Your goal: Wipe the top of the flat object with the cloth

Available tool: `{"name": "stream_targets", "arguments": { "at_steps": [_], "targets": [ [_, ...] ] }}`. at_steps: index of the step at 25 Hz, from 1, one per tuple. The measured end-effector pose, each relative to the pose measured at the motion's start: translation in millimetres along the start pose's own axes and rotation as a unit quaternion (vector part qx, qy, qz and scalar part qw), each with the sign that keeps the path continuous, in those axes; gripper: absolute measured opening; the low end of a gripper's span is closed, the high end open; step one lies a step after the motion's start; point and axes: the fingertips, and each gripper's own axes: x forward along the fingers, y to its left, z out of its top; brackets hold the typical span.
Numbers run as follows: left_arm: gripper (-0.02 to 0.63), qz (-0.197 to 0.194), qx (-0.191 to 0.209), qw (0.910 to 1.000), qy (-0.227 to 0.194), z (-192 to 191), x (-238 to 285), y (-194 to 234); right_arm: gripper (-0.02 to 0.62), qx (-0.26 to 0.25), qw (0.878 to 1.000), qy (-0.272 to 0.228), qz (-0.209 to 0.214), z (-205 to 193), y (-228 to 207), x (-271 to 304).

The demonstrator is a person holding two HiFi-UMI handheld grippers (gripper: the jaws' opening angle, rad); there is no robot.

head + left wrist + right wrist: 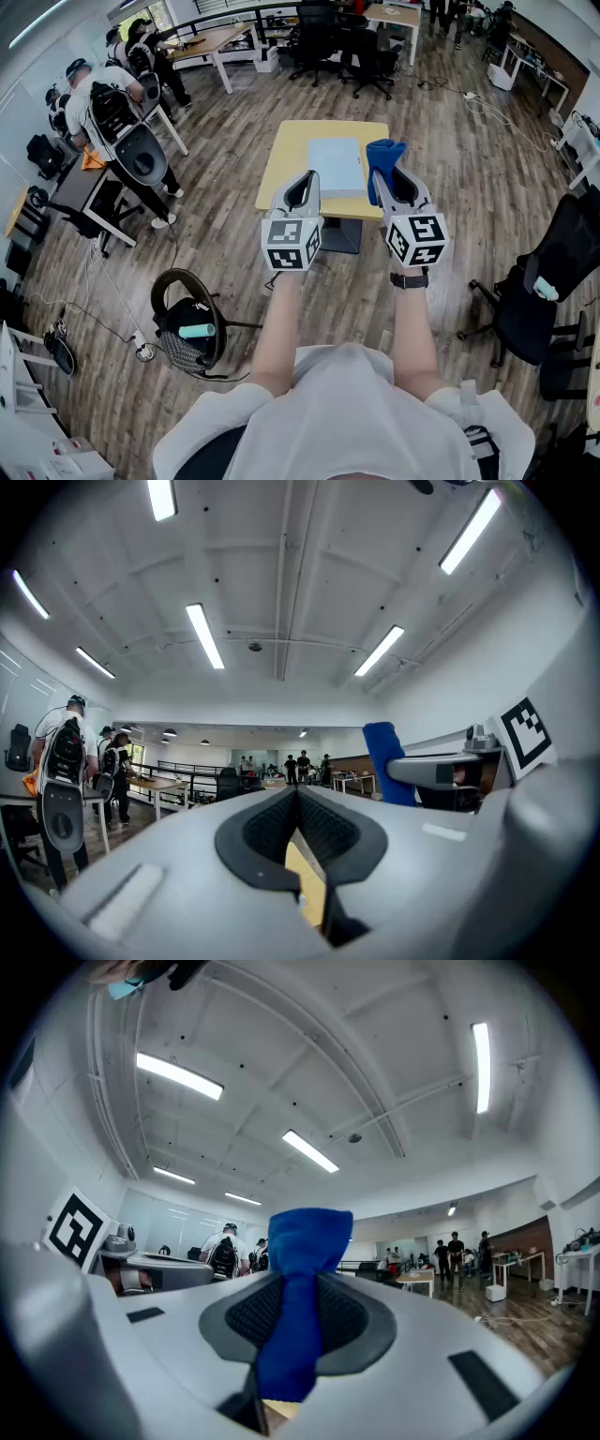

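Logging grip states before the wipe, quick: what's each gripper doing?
Left gripper: closed, empty.
Right gripper: closed on the blue cloth.

Below you: a small yellow-topped table [281, 155] standing on the wood-plank floor [216, 253], with its dark base [342, 236] showing under the near edge. One pale flat object [336, 167] lies near the middle. Bare yellow shows left of it and beyond it.
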Motion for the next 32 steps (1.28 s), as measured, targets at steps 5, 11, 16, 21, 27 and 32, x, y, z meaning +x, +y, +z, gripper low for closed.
{"name": "stream_targets", "arguments": {
  "at_steps": [5, 11, 16, 21, 27, 32],
  "targets": [
    [0.011, -0.009, -0.013, 0.9999, 0.001, -4, -1, -20, 0.106, 0.0, 1.0, 0.002, 0.0, -2, -9, -18],
    [0.011, -0.019, -0.003, 0.9997, 0.013, -19, -13, -45, 0.106, 0.004, 1.0, 0.009, -0.001, -11, -11, -40],
    [0.011, -0.005, 0.0, 0.9997, 0.025, -38, -17, -38, 0.106, 0.017, 1.0, 0.02, 0.0, -32, -13, -42],
    [0.011, 0.008, -0.01, 0.9998, 0.016, -42, 3, -13, 0.107, 0.029, 0.999, 0.02, -0.007, -46, -26, -12],
    [0.011, -0.01, -0.016, 0.9998, 0.003, -53, 85, 35, 0.107, 0.026, 0.999, 0.035, -0.013, -74, -45, 79],
    [0.011, -0.018, -0.045, 0.9988, 0.002, -62, 169, 95, 0.109, 0.026, 0.999, 0.031, 0.008, -79, -61, 177]
  ]
}}
